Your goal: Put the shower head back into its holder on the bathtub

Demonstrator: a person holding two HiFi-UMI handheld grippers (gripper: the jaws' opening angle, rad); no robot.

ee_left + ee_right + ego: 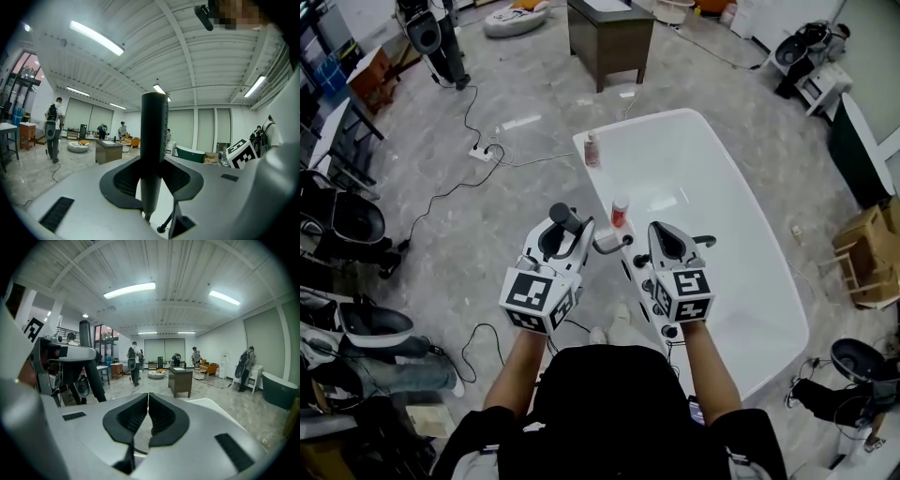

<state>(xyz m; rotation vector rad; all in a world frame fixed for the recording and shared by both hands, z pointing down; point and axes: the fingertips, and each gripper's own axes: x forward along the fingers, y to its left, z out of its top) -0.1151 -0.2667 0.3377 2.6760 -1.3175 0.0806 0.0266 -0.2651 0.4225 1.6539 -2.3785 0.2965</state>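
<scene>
My left gripper (561,246) is shut on the dark cylindrical handle of the shower head (564,218), which stands upright above the jaws. In the left gripper view the handle (154,140) fills the gap between the pads of the left gripper (153,177), and a thin hose end shows below it. The white bathtub (750,253) lies ahead and to the right. A chrome fitting (607,246) sits on its near left rim between the two grippers. My right gripper (663,236) hovers over that rim, shut and empty; in its own view the right gripper (148,405) has its jaws nearly touching.
A red-capped bottle (620,211) and a pink bottle (592,150) stand on the tub's left rim. Cables and a power strip (481,152) lie on the floor to the left. A dark cabinet (609,37) stands beyond the tub, a wooden crate (867,253) to the right.
</scene>
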